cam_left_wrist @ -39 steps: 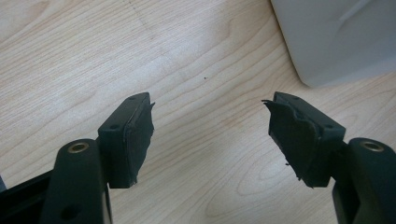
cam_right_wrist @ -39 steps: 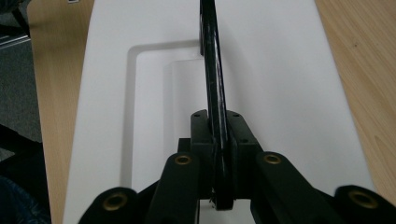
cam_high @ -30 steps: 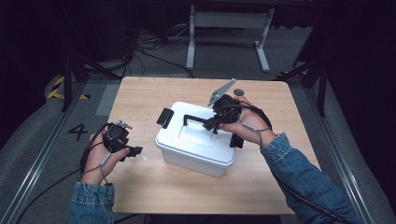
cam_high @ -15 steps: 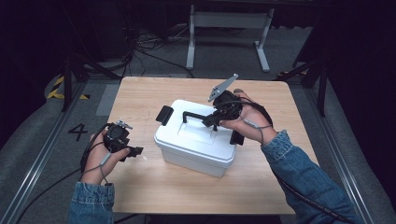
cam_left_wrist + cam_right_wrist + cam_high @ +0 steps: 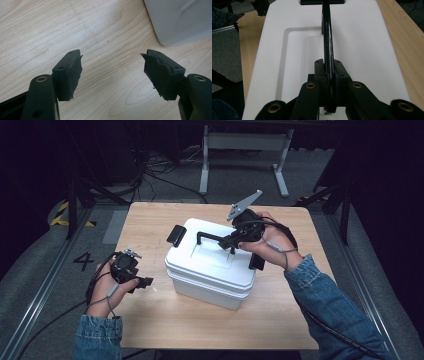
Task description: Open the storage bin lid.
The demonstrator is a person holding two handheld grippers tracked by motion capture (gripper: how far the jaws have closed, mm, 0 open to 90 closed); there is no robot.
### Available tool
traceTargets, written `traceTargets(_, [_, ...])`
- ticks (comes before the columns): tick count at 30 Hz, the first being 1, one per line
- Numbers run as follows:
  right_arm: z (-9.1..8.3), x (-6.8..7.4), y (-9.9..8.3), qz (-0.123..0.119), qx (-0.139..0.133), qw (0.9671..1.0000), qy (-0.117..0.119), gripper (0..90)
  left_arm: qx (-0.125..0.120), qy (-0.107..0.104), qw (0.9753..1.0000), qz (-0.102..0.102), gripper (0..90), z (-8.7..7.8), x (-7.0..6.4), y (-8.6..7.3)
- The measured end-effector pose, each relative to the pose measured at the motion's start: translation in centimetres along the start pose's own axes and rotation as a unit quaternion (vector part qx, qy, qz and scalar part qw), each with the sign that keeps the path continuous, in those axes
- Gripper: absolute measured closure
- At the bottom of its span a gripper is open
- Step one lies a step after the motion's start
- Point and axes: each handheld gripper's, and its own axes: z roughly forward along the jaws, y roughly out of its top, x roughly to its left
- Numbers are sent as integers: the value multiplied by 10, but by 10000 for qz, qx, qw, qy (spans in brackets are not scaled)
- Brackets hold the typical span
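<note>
Left hand-held gripper (image 5: 145,282) sits at about 8 o'clock on the wooden bench (image 5: 150,220), held low in the left hand (image 5: 107,285), cable trailing off toward the bench's near-left edge. Its jaws are spread wide and released, nothing between them; in the left gripper view the pads (image 5: 72,73) hang over bare wood, with the white box's lower corner at 1 o'clock, apart from the jaws.

White lidded box (image 5: 210,265) stands mid-bench, slightly turned, long axis running from 10 to 4 o'clock. Lid (image 5: 200,262) is on, with a recessed rectangle in its top. Black latch (image 5: 176,236) at the 10 o'clock end, another black latch (image 5: 256,261) at the 4 o'clock end. Black carry handle (image 5: 212,237) is raised above the lid.

Right hand-held gripper (image 5: 231,241) is at about 1 o'clock over the box, held in the right hand (image 5: 267,240), grey three-cornered plate (image 5: 244,205) tilted up on top. Its jaws are clenched on the handle: the right gripper view shows the handle bar (image 5: 326,37) running straight out from between the closed pads (image 5: 319,72), over the lid recess. Denim sleeve (image 5: 332,305) comes in from 5 o'clock.
</note>
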Motion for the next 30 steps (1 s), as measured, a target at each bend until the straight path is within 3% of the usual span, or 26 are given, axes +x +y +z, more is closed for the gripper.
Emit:
traceTargets(18, [-24,-3,5,42,-179,9998,-121,844,32,-20,10000,26,310,1,0,0])
traceTargets(30, [-42,-21,-11,318,-217,9986,-375,844,71,-49,10000,41,302,3,-1,2])
